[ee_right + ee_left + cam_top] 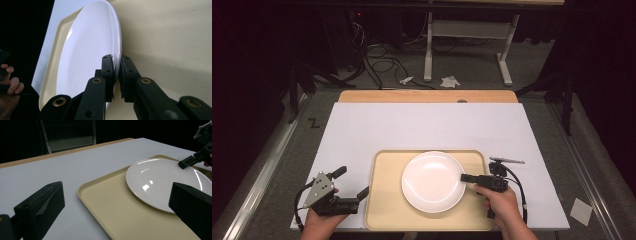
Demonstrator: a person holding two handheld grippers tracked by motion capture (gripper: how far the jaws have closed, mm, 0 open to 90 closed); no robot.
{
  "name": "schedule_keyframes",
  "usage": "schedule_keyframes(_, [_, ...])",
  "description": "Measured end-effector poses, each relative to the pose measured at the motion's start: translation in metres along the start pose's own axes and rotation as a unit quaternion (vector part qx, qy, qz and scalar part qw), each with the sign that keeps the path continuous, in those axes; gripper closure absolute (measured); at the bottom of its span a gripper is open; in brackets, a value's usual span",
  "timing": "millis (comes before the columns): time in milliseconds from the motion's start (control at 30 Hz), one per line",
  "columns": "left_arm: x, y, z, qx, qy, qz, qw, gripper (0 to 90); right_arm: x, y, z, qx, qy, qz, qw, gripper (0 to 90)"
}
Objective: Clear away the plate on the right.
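the right gripper (116,75) has its jaws pinched on the near rim of the white plate (432,181), which lies in the beige tray (384,210) on the white counter (422,125). the step in hand looks like gripping the plate; next comes a level lift, since a thin rim could slip. the left gripper (348,186) waits open beside the tray's left edge, clear of the way.
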State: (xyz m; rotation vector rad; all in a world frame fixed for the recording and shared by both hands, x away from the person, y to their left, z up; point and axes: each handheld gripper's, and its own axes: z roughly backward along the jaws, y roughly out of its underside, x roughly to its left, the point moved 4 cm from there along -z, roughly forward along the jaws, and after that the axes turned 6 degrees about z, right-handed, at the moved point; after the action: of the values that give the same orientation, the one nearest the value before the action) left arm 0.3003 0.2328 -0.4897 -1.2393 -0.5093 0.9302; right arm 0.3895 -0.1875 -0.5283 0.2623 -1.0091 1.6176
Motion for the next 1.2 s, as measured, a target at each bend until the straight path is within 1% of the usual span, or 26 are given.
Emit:
schedule_keyframes(100, [0.000, 0.000, 0.000, 0.000, 0.001, 0.000, 1.0000, 1.1, -0.001, 0.002, -0.001, 0.007, 0.009, 0.007, 0.9999, 83.0])
schedule_keyframes(233, [0.000, 0.000, 0.000, 0.000, 0.001, 0.001, 1.0000, 1.1, -0.001, 0.003, -0.002, 0.011, 0.010, 0.013, 0.9998, 82.5])
schedule_keyframes(367, [0.000, 0.001, 0.000, 0.001, 0.002, 0.001, 1.0000, 1.1, -0.001, 0.005, -0.004, 0.022, 0.024, 0.025, 0.9992, 81.1])
schedule_keyframes(433, [0.000, 0.001, 0.000, 0.000, 0.002, 0.001, 1.0000, 1.1, -0.001, 0.005, -0.005, 0.024, 0.025, 0.025, 0.9991, 80.8])
schedule_keyframes(500, [-0.001, 0.000, 0.000, -0.001, 0.002, 0.001, 1.0000, 1.1, 0.000, 0.007, -0.006, 0.031, 0.030, 0.033, 0.9985, 74.0])
schedule_keyframes(533, [-0.001, 0.000, 0.000, -0.001, 0.003, 0.001, 1.0000, 1.1, 0.000, 0.007, -0.006, 0.031, 0.030, 0.033, 0.9985, 74.0])
schedule_keyframes(567, [-0.001, 0.001, 0.000, -0.001, 0.003, 0.001, 1.0000, 1.1, 0.001, 0.008, -0.007, 0.033, 0.029, 0.039, 0.9983, 67.1])
schedule_keyframes(600, [-0.001, 0.001, 0.000, -0.001, 0.003, 0.002, 1.0000, 1.1, 0.001, 0.008, -0.007, 0.033, 0.029, 0.039, 0.9983, 67.1])
schedule_keyframes(633, [-0.001, 0.000, 0.000, 0.000, 0.004, 0.002, 1.0000, 1.1, 0.002, 0.008, -0.007, 0.033, 0.025, 0.042, 0.9983, 63.3])
schedule_keyframes(667, [-0.001, 0.000, 0.001, -0.001, 0.003, 0.001, 1.0000, 1.1, 0.004, 0.007, -0.007, 0.031, 0.019, 0.049, 0.9982, 57.1])
schedule_keyframes(700, [-0.001, 0.000, 0.001, -0.001, 0.003, 0.001, 1.0000, 1.1, 0.004, 0.007, -0.007, 0.031, 0.019, 0.049, 0.9982, 57.1])
schedule_keyframes(733, [-0.001, 0.000, 0.001, 0.000, 0.004, 0.001, 1.0000, 1.1, 0.005, 0.007, -0.007, 0.028, 0.017, 0.054, 0.9980, 51.4])
schedule_keyframes(767, [-0.001, 0.000, 0.001, 0.000, 0.004, 0.001, 1.0000, 1.1, 0.005, 0.007, -0.007, 0.028, 0.017, 0.054, 0.9980, 51.4])
schedule_keyframes(800, [-0.001, 0.000, 0.001, -0.001, 0.004, 0.001, 1.0000, 1.1, 0.006, 0.007, -0.006, 0.025, 0.018, 0.058, 0.9979, 49.5])
schedule_keyframes(833, [0.000, 0.000, 0.002, -0.002, 0.004, 0.002, 1.0000, 1.1, 0.008, 0.006, -0.004, 0.020, 0.020, 0.064, 0.9975, 45.1])
schedule_keyframes(867, [0.000, 0.000, 0.002, -0.002, 0.004, 0.002, 1.0000, 1.1, 0.008, 0.006, -0.003, 0.018, 0.019, 0.068, 0.9973, 42.9])
schedule_keyframes(900, [0.000, 0.000, 0.002, -0.002, 0.004, 0.002, 1.0000, 1.1, 0.008, 0.006, -0.003, 0.018, 0.019, 0.068, 0.9973, 42.9])
schedule_keyframes(967, [0.000, 0.000, 0.002, -0.002, 0.004, 0.003, 1.0000, 1.1, 0.010, 0.005, -0.001, 0.008, 0.016, 0.069, 0.9974, 39.9])
schedule_keyframes(1000, [0.000, 0.000, 0.002, -0.003, 0.004, 0.004, 1.0000, 1.1, 0.010, 0.005, 0.001, 0.011, 0.016, 0.072, 0.9973, 38.8])
schedule_keyframes(1033, [0.000, 0.000, 0.002, -0.002, 0.004, 0.004, 1.0000, 1.1, 0.011, 0.003, 0.004, 0.002, 0.014, 0.079, 0.9968, 37.5])
schedule_keyframes(1067, [0.000, 0.000, 0.002, -0.002, 0.005, 0.004, 1.0000, 1.1, 0.012, 0.002, 0.007, -0.005, 0.016, 0.085, 0.9962, 35.8])
schedule_keyframes(1100, [0.000, 0.000, 0.001, -0.001, 0.006, 0.004, 1.0000, 1.1, 0.013, -0.001, 0.013, -0.021, 0.021, 0.098, 0.9948, 32.0])
schedule_keyframes(1133, [0.000, 0.000, 0.001, -0.001, 0.006, 0.004, 1.0000, 1.1, 0.013, -0.002, 0.017, -0.028, 0.027, 0.105, 0.9937, 30.2])
schedule_keyframes(1200, [-0.001, 0.000, 0.000, 0.002, 0.010, 0.006, 0.9999, 1.1, 0.013, -0.005, 0.026, -0.052, 0.038, 0.126, 0.9899, 26.5])
